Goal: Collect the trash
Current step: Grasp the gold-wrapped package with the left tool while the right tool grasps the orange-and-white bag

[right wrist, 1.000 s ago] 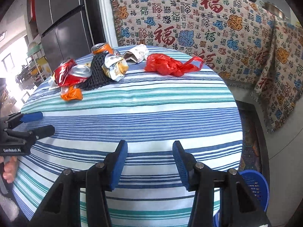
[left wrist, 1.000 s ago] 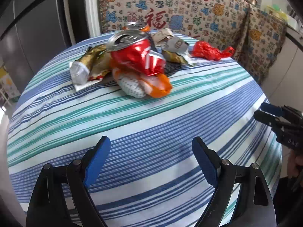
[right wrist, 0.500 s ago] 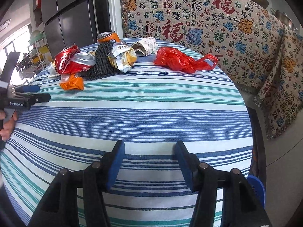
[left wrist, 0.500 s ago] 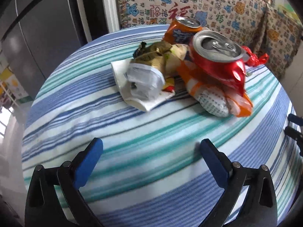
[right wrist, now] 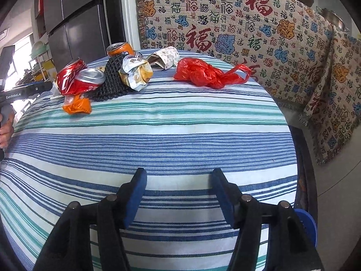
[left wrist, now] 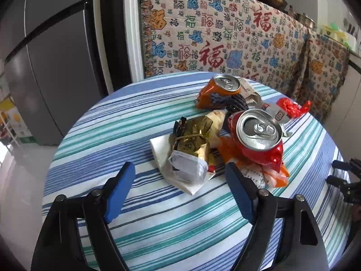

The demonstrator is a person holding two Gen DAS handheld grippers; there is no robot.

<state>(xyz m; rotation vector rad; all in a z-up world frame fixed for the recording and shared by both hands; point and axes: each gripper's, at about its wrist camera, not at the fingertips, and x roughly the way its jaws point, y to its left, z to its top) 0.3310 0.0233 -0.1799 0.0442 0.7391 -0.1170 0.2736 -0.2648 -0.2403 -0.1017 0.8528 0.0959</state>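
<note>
A trash pile lies on the striped round table (right wrist: 158,140): a crushed red can (left wrist: 259,140), an orange can (left wrist: 218,92), a gold wrapper (left wrist: 194,137) over a white crumpled packet (left wrist: 187,169), and an orange plastic wrapper (left wrist: 278,176). Farther right lie black mesh (right wrist: 110,83), a foil wrapper (right wrist: 135,72), a squashed paper cup (right wrist: 164,57) and a red plastic bag (right wrist: 203,73). My left gripper (left wrist: 178,169) hovers at the packet with its jaws closing, pads not touching it. My right gripper (right wrist: 178,174) is over bare cloth, jaws opening, nothing between them.
A blue bin (right wrist: 304,223) shows below the table's right edge. A patterned cloth (right wrist: 225,22) hangs behind the table and a dark fridge (left wrist: 45,67) stands at the left. A hand (right wrist: 5,126) holds the left gripper at the table's left side.
The left gripper has swung round to the pile's left side and come closer, so the white packet now lies at its tips. The right jaws stand a little wider.
</note>
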